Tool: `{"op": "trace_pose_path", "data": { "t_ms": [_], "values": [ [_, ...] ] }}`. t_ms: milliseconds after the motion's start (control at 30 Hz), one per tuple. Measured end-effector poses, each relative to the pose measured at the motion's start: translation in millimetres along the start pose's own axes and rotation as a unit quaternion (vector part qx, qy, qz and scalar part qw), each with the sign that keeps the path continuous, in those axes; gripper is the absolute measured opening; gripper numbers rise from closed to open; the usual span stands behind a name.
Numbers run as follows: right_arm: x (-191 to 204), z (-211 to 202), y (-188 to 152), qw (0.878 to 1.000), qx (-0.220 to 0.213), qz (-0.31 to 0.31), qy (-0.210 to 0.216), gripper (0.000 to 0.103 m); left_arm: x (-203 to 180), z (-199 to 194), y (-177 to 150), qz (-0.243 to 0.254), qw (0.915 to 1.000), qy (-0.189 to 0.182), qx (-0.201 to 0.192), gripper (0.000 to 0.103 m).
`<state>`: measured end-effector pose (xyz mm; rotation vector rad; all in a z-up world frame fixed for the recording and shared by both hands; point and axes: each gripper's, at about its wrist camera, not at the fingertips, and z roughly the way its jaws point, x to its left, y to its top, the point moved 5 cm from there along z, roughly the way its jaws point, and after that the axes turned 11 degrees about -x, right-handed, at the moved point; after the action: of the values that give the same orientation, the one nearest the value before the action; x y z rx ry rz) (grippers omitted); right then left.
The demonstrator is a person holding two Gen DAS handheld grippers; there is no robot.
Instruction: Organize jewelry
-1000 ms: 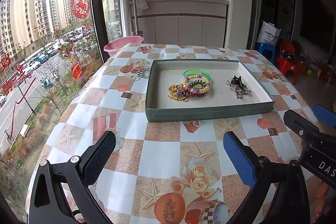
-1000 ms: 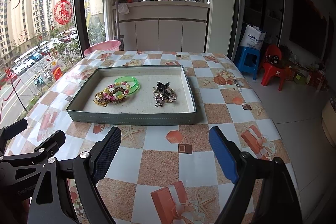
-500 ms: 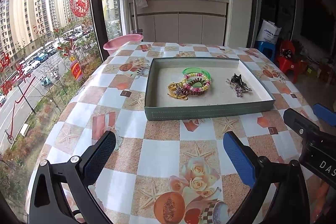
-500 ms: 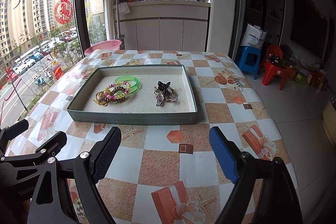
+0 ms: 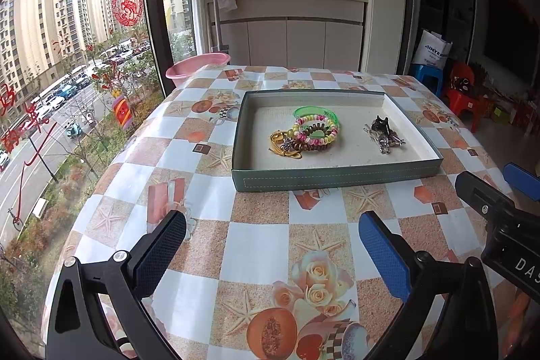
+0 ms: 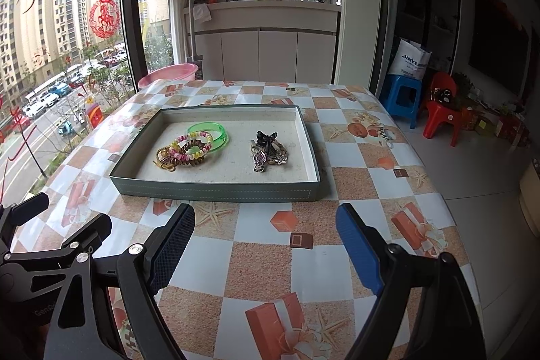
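Note:
A grey-green shallow tray (image 5: 337, 179) (image 6: 216, 191) stands mid-table. In it lie a green bangle (image 5: 315, 113) (image 6: 207, 128), coiled bead bracelets (image 5: 315, 135) (image 6: 190, 149), a yellow-gold piece (image 5: 278, 139) (image 6: 162, 156) and, to the right, a dark bow clip with silver charms (image 5: 383, 134) (image 6: 266, 149). My left gripper (image 5: 271, 247) is open and empty, near the table's front edge, short of the tray. My right gripper (image 6: 265, 240) is open and empty, also short of the tray. Each gripper shows at the edge of the other's view.
A pink basin (image 5: 197, 64) (image 6: 168, 75) sits at the table's far left corner by the window. A blue stool (image 6: 401, 98) and a red chair (image 6: 442, 110) stand on the floor to the right. The checked tablecloth (image 5: 256, 245) covers the table.
Both grippers have drawn back slightly and stayed open. The tray and jewelry have not moved.

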<state>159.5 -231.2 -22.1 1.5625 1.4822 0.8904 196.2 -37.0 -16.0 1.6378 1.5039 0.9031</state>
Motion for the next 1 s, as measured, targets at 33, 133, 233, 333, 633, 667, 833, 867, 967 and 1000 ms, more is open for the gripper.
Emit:
{"op": "trace_pose_path", "data": {
  "t_ms": [33,133,233,333,633,667,833,867,967,1000],
  "values": [
    [0.0,0.0,0.0,1.0,0.0,0.0,0.0,0.088,-0.3,0.2,-0.4,0.0,1.0,0.0,0.0,0.103],
    [-0.1,-0.1,0.0,1.0,0.0,0.0,0.0,0.088,-0.3,0.2,-0.2,0.0,1.0,0.0,0.0,0.103],
    [-0.2,0.2,-0.6,1.0,0.001,0.001,0.0,0.088,0.0,0.7,-1.5,0.001,1.0,0.0,-0.001,0.103],
    [-0.4,0.3,-0.6,1.0,0.001,0.002,0.0,0.088,0.0,0.9,-1.9,0.0,1.0,0.0,0.0,0.103],
    [-0.9,0.2,-0.7,1.0,0.001,0.001,0.001,0.088,0.4,1.1,-2.9,-0.001,1.0,0.002,0.002,0.103],
    [-0.9,0.3,-0.6,1.0,0.001,0.002,0.0,0.088,0.4,1.1,-2.9,-0.001,1.0,0.002,0.003,0.103],
    [-1.2,0.3,-0.6,1.0,0.001,0.001,0.0,0.088,0.6,1.4,-2.8,-0.003,1.0,0.001,0.006,0.103],
    [-1.0,0.3,-0.7,1.0,0.001,0.001,0.0,0.088,1.1,1.3,-3.2,-0.004,1.0,0.001,0.006,0.103],
    [-1.1,0.3,-0.6,1.0,0.001,0.002,0.0,0.088,2.5,2.0,-2.5,-0.01,0.9999,0.0,0.008,0.103],
    [-0.7,0.3,-0.8,1.0,0.002,0.001,0.0,0.088,3.4,2.0,-2.5,-0.012,0.9999,0.001,0.007,0.103]
  ]
}}
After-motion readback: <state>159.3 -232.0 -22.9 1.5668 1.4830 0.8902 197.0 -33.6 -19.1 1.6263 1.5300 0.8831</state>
